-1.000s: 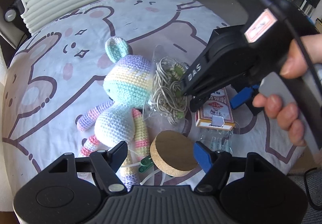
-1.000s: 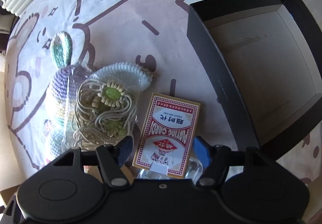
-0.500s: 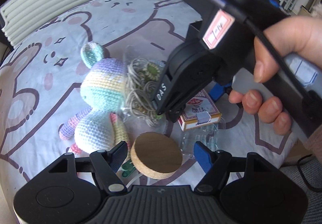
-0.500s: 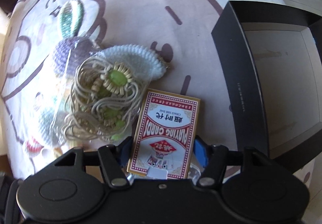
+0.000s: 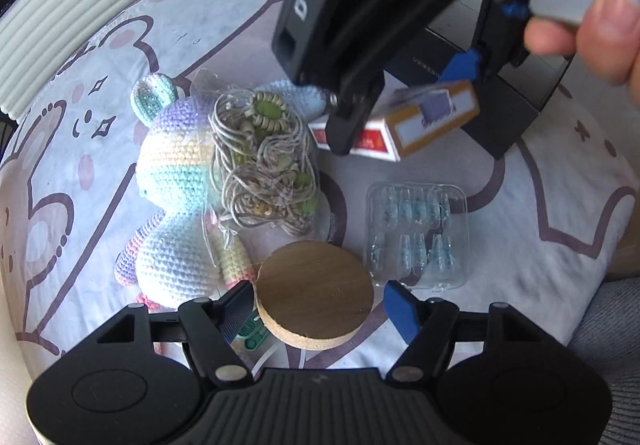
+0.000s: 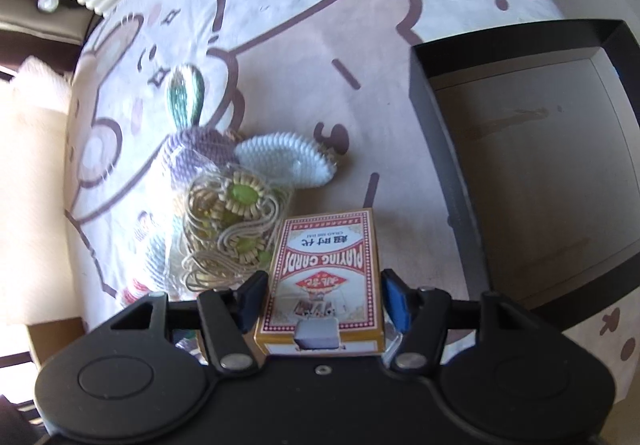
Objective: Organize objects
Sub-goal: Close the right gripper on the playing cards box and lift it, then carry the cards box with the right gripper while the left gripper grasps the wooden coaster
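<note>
The left gripper [image 5: 318,305] hovers with fingers spread wide over a round cork coaster [image 5: 315,293] at the near edge of a table draped in a bear-print cloth [image 5: 168,17]; just right of the coaster lies a clear plastic tray of pale blue press-on nails [image 5: 416,233]; to its left sprawls a pastel crocheted bunny [image 5: 176,181], a clear bag of beaded cord bracelets [image 5: 264,161] resting against its head. Beyond, the right gripper [image 6: 322,295] pinches a red-and-white box of playing cards [image 6: 326,273] between its fingers, the box lifted clear of the cloth and tilted, near the bracelet bag and just short of an open black box [image 6: 532,149]; its brown interior holds nothing visible. A ribbed cream suitcase [image 5: 60,5] stands at the far edge.
</note>
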The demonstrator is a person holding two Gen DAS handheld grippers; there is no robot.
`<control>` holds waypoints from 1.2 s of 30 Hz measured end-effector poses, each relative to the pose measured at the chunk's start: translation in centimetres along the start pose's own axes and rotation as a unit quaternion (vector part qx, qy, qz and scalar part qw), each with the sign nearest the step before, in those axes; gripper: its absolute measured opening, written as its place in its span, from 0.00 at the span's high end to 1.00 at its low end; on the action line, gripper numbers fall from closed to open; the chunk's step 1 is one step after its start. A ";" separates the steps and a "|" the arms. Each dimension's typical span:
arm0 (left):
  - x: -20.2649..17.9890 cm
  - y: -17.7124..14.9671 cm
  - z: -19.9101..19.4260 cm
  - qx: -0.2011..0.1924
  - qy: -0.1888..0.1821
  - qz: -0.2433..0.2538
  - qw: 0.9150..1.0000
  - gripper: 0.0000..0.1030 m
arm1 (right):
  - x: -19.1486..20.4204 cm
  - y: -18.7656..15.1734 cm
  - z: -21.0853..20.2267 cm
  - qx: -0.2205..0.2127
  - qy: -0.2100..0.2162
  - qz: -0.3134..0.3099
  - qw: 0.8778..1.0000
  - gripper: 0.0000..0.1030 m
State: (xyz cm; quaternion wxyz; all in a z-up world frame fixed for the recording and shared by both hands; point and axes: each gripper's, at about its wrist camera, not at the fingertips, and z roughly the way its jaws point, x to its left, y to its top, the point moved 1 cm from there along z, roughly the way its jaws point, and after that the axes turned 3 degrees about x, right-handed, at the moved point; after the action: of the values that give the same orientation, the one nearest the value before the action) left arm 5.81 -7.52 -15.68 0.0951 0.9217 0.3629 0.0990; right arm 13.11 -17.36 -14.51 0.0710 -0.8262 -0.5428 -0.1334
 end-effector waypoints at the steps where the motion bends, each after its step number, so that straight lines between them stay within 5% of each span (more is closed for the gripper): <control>1: -0.2 0.0 0.2 0.000 0.004 0.004 1.000 0.30 | -1.1 0.0 0.0 -0.002 0.005 0.003 1.000 0.40; 8: -1.7 0.6 1.3 0.020 0.038 0.049 0.998 0.30 | -3.7 -0.3 -2.6 -0.001 0.021 0.004 1.000 0.40; 17: 1.8 0.1 -0.4 0.015 0.039 -0.043 0.998 0.34 | -3.0 -0.6 -1.9 0.006 0.012 -0.023 1.000 0.40; 24: 5.5 -2.1 -1.8 0.003 0.037 -0.139 0.990 0.34 | -1.4 -1.3 -0.3 0.015 -0.023 -0.070 0.997 0.40; 32: 7.0 -3.1 -0.9 0.025 0.040 -0.174 0.984 0.34 | 0.6 -2.8 3.1 0.038 -0.104 -0.154 0.982 0.41; 36: 6.9 -3.4 -0.9 0.025 0.038 -0.175 0.983 0.34 | 1.0 -2.9 3.4 0.038 -0.111 -0.168 0.979 0.41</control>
State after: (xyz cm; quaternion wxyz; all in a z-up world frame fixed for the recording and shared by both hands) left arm 8.32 -0.26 -14.90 0.0737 0.8413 0.5248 0.1067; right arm 11.33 -14.41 -17.52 0.0182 -0.7293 -0.6833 -0.0305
